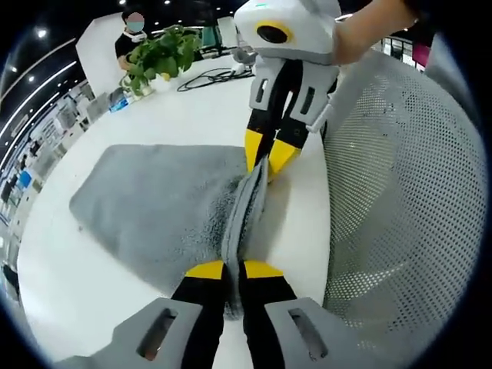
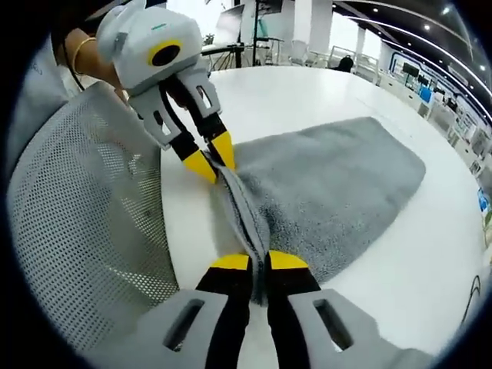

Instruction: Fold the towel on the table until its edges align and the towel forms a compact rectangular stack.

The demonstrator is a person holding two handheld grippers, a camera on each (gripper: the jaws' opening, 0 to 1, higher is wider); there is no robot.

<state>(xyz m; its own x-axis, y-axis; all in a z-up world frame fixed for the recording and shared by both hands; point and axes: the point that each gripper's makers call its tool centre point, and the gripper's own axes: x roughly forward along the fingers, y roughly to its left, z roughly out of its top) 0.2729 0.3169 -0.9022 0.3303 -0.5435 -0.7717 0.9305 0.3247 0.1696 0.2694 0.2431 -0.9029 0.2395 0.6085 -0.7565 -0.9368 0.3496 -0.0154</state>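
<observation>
1. Where the left gripper view starts at its bottom edge, the left gripper (image 1: pixel 234 270) has its yellow-tipped jaws pinched narrow on a raised edge of the grey towel (image 1: pixel 165 204); the fold stands up between the tips.
2. Same edge runs away from it to the right gripper (image 1: pixel 270 157), which comes in from the top of that view and clamps the far end of the fold; jaws narrow, holding cloth.
3. Right gripper view mirrors this: right gripper (image 2: pixel 258 263) closed on the towel (image 2: pixel 338 181) edge at the bottom; left gripper (image 2: pixel 215 159) gripping the other end further up.
4. Rest of the towel lies flat on the white table (image 1: pixel 192 115), spread out to one side of the lifted edge.
5. Mesh chair back (image 1: pixel 400 184) sits just beside the table edge, next to both grippers.
6. Further back in the left gripper view: black cables (image 1: pixel 211 77); a potted plant (image 1: pixel 160 55); a person behind it.
</observation>
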